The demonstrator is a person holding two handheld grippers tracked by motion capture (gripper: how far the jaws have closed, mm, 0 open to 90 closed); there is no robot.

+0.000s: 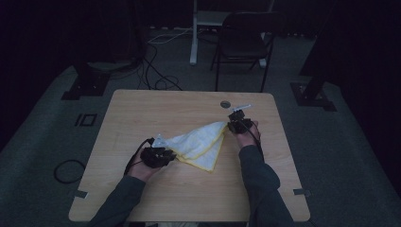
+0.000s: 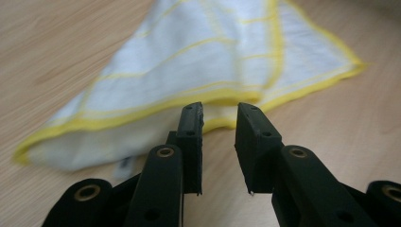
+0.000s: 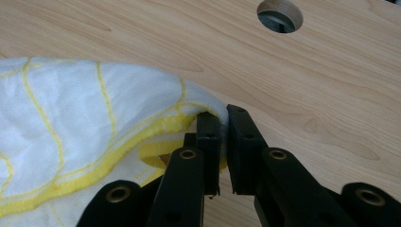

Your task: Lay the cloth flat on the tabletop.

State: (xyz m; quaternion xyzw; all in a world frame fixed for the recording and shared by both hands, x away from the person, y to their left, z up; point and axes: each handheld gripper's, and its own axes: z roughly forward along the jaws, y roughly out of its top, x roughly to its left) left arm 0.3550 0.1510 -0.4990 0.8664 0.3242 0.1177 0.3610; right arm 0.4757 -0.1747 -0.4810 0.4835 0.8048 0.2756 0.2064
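Observation:
A white cloth with yellow hems [image 1: 198, 144] lies folded into a rough triangle on the wooden table [image 1: 142, 113]. My right gripper [image 1: 230, 126] is at the cloth's far right corner. In the right gripper view it [image 3: 223, 119] is shut on that corner of the cloth [image 3: 71, 118], with fabric pinched between the jaws. My left gripper [image 1: 171, 154] sits at the cloth's near left end. In the left gripper view it [image 2: 220, 113] is open, its jaws a small gap apart just short of the yellow hem of the cloth [image 2: 198, 61], with bare wood showing between them.
A round cable hole [image 1: 225, 103] [image 3: 280, 14] is in the table just behind the right gripper. A dark folding chair [image 1: 243, 40] and a white post [image 1: 194, 33] stand beyond the far edge. Cables [image 1: 156, 71] lie on the floor.

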